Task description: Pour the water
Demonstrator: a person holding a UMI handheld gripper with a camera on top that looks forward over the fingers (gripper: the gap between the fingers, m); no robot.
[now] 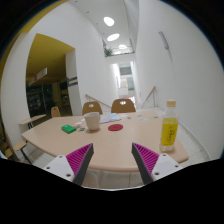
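A clear bottle [170, 127] with a yellow cap and yellowish liquid stands upright on the light wooden table [110, 140], ahead of my right finger and to its right. A white cup [92, 121] stands farther back, left of centre. A red coaster [115, 127] lies on the table to the right of the cup. My gripper [112, 158] is open and empty, held above the table's near edge. Its magenta pads [78, 158] stand wide apart with nothing between them.
A green object [69, 128] lies left of the cup. Two wooden chairs [122, 105] stand at the table's far side, and another chair [17, 147] stands at the left. White walls and a yellow wall lie behind.
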